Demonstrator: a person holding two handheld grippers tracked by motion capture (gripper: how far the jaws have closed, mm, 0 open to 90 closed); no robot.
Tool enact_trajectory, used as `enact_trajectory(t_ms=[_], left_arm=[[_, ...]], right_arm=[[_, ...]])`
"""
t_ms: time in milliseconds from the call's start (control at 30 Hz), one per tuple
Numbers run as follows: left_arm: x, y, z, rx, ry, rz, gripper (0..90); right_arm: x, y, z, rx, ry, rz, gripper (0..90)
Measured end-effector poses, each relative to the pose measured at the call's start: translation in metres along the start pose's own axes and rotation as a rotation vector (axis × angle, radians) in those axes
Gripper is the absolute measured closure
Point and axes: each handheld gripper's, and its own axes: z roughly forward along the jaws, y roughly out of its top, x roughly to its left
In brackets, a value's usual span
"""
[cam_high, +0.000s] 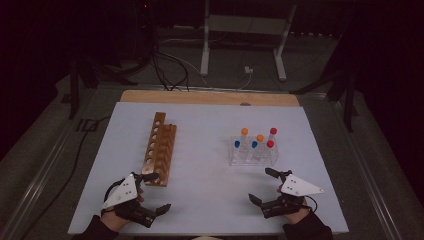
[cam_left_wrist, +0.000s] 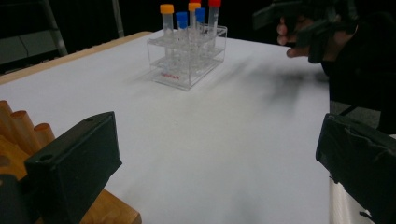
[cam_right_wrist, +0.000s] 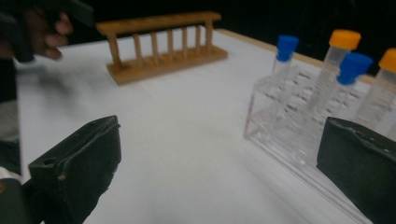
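A wooden tube rack (cam_high: 160, 149) (cam_right_wrist: 163, 44) lies empty on the left of the white table top (cam_high: 205, 195). A clear plastic rack (cam_high: 252, 156) (cam_left_wrist: 187, 65) (cam_right_wrist: 299, 140) stands right of centre and holds several capped tubes (cam_high: 244, 136) with orange, blue and red caps. My left gripper (cam_high: 159, 192) (cam_left_wrist: 217, 163) is open near the front edge, one jaw beside the wooden rack's near end (cam_left_wrist: 18, 130), nothing between the jaws. My right gripper (cam_high: 262, 185) (cam_right_wrist: 215, 172) is open just in front of the clear rack and holds nothing.
The table's wooden back edge (cam_high: 210, 97) runs behind the white top. Beyond it stand a metal frame (cam_high: 245, 35) and floor cables (cam_high: 170, 70). In the left gripper view the other hand (cam_left_wrist: 303, 28) hovers far right.
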Motion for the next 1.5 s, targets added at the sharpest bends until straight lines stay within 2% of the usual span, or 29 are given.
enact_trajectory(t_ms=[133, 233, 400, 500, 700, 833, 1000, 1133, 1233, 1500], left_arm=[[-0.001, 0.0, 0.0, 0.006, -0.005, 0.004, 0.5], [-0.001, 0.0, 0.0, 0.001, -0.009, -0.001, 0.5], [0.0, 0.0, -0.001, -0.002, -0.01, -0.003, 0.4], [0.0, 0.0, -0.001, 0.003, -0.007, -0.002, 0.5], [0.0, 0.0, 0.0, 0.006, -0.002, -0.012, 0.5], [-0.001, 0.0, 0.0, 0.004, 0.0, -0.009, 0.5], [0.0, 0.001, 0.0, 0.001, -0.002, -0.008, 0.5], [0.0, 0.001, 0.0, 0.0, -0.003, -0.007, 0.5], [-0.001, 0.001, 0.0, 0.002, -0.002, -0.008, 0.5], [0.0, 0.001, -0.001, 0.0, -0.001, -0.01, 0.5]], right_arm=[[0.0, 0.0, 0.001, 0.019, 0.0, 0.001, 0.0], [0.0, 0.001, 0.001, 0.021, 0.025, 0.019, 0.0], [0.003, 0.001, 0.003, 0.046, 0.028, -0.003, 0.0], [0.005, 0.002, 0.004, 0.043, 0.028, -0.011, 0.0], [0.003, 0.002, 0.005, 0.065, -0.019, -0.026, 0.0], [0.006, 0.003, 0.005, 0.074, -0.01, -0.032, 0.0], [0.007, 0.01, 0.003, 0.062, -0.014, -0.006, 0.0], [0.008, 0.016, 0.001, 0.074, -0.031, -0.025, 0.0], [0.008, 0.022, 0.0, 0.066, -0.038, -0.004, 0.0], [0.01, 0.034, 0.0, 0.053, -0.069, 0.001, 0.0]])
